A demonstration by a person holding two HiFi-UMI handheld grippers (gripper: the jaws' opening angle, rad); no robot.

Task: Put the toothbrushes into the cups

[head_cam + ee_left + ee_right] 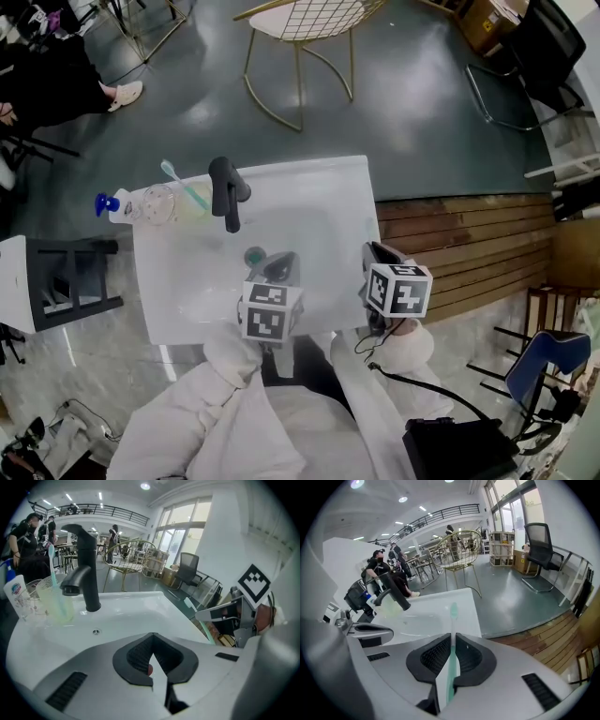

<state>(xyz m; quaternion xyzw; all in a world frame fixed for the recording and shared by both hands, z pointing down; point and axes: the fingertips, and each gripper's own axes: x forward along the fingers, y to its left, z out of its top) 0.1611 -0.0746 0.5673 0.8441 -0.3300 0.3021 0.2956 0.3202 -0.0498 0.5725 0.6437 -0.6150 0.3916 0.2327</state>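
The right gripper (452,641) is clenched on a slim pale-green plastic toothbrush (452,617), its head pointing out over the white ceramic sink (319,187). The left gripper (152,645) is closed on nothing. The yellow-green translucent cup (194,204) and the clear plastic cup (157,203) stand at the head view's upper left, well apart from it. Likely risks are that the thin handle swivels between the pads, that the head clips the black faucet (227,192), or that it tips 1 light cup.
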